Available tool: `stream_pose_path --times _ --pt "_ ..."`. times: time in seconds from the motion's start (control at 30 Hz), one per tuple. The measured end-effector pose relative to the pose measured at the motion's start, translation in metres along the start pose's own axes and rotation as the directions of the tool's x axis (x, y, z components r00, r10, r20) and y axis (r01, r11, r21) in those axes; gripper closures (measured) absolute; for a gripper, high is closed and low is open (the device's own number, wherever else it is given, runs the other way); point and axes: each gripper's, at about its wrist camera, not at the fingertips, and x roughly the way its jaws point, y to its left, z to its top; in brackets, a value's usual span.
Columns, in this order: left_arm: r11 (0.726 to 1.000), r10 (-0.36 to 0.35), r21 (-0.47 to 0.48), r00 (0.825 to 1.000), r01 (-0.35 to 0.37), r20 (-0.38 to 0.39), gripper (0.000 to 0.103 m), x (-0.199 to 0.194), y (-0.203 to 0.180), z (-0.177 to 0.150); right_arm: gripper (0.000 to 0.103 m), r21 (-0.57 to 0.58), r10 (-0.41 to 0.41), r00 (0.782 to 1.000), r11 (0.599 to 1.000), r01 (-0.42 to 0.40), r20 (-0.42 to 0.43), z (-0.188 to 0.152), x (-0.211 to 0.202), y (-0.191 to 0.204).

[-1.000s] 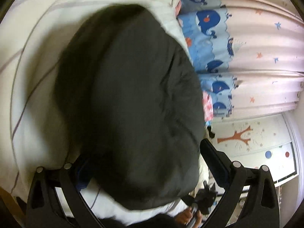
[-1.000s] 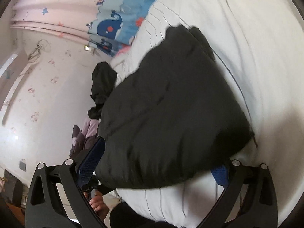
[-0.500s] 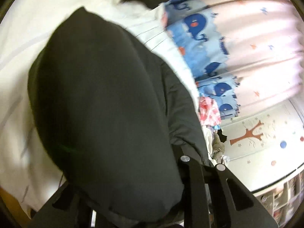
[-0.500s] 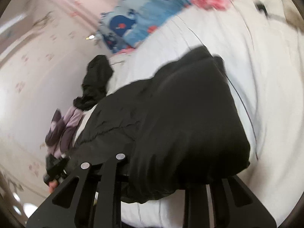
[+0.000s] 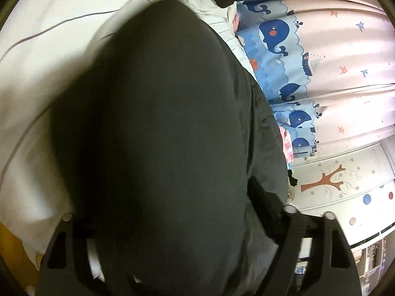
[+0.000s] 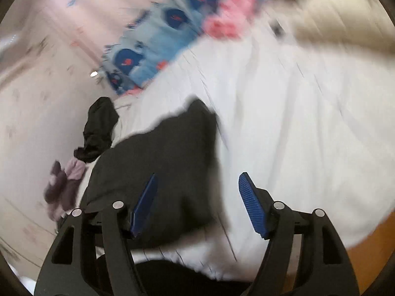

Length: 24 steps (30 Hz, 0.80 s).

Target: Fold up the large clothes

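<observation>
Right gripper (image 6: 197, 197), jaws just reopening, holds nothing above the dark jacket (image 6: 158, 172); left gripper (image 5: 172, 222) spread wide around its bulk, grip unclear.

The right claw (image 6: 197, 197) has just been opening; its blue-padded fingers (image 6: 251, 204) stand apart with nothing pinched. The left claw (image 5: 170, 212), also just opening, spreads wide around dark cloth.
</observation>
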Motion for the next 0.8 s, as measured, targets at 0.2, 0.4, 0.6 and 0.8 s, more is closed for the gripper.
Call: stream_pose_path --times 0.2,0.4,0.6,0.8 --pt "1.000 0.003 0.027 0.999 -0.005 0.046 0.037 0.010 -0.010 -0.006 0.017 -0.496 -0.047 0.999 0.868 0.032 -0.017 0.023 0.087 0.183" --pt "0.996 -0.002 0.084 0.996 -0.005 0.084 0.051 0.008 -0.015 -0.012 0.017 -0.619 -0.269 0.961 0.766 0.173 -0.065 0.004 0.259 0.269" --pt "0.989 0.000 0.149 0.997 -0.013 0.083 0.052 0.009 -0.025 -0.010 0.012 -0.657 -0.407 0.896 0.727 0.199 -0.178 -0.030 0.331 0.244" --pt "0.993 -0.028 0.119 0.998 0.021 0.058 0.049 0.005 -0.014 0.005 0.012 -0.700 -0.314 0.945 0.696 0.163 -0.092 -0.039 0.241 0.256"
